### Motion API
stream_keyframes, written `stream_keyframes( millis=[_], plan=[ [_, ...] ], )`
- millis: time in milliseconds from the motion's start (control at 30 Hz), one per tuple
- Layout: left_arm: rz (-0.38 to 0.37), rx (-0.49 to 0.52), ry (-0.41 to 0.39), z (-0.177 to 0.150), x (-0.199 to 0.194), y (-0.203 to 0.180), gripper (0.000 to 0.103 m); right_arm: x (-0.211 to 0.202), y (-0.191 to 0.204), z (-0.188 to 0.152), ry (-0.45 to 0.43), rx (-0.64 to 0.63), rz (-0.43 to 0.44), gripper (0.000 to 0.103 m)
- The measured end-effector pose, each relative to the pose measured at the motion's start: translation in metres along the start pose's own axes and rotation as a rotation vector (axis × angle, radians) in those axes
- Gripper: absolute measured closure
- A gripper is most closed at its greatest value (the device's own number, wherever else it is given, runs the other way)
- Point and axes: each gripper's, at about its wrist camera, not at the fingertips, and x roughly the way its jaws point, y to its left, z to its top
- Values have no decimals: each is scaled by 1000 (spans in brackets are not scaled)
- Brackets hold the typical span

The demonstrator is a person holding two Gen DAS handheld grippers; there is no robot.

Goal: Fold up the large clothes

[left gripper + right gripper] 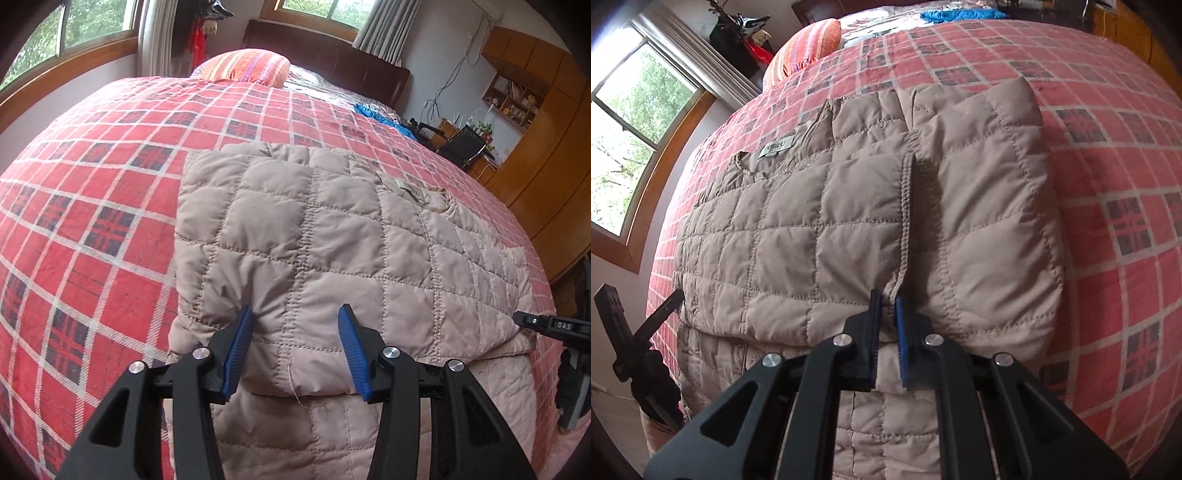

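Right gripper [888, 306], nearly closed, is seen pinching the sleeve cuff [899, 284] of the quilted jacket [783, 236] folded on the bed [1126, 147]; left gripper [295, 321], wide open, is poised over its near folded edge, gripping nothing.

Soft daylight from wood-framed windows [635, 122], panes blown out white. Even brightness, faint shadows in beige quilted jacket [314, 240] seams. Strong fisheye bowing of red plaid bedspread [92, 206]; dark vignetted corners. Focus sharp.

daylit bedroom: wood-framed window [66, 33], grey curtains [159, 33], dark headboard [325, 59], wooden cabinets [546, 147]
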Motion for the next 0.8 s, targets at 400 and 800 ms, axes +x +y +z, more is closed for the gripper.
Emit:
stream_keyframes(
  millis=[400, 800],
  plan=[
    [-1, 89, -14, -3, -23, -42, 48, -32, 43, -2, -47, -96, -4, 91],
    [4, 90, 52, -17, 15, -26, 47, 29, 18, -11, 12, -41, -36, 95]
  ],
)
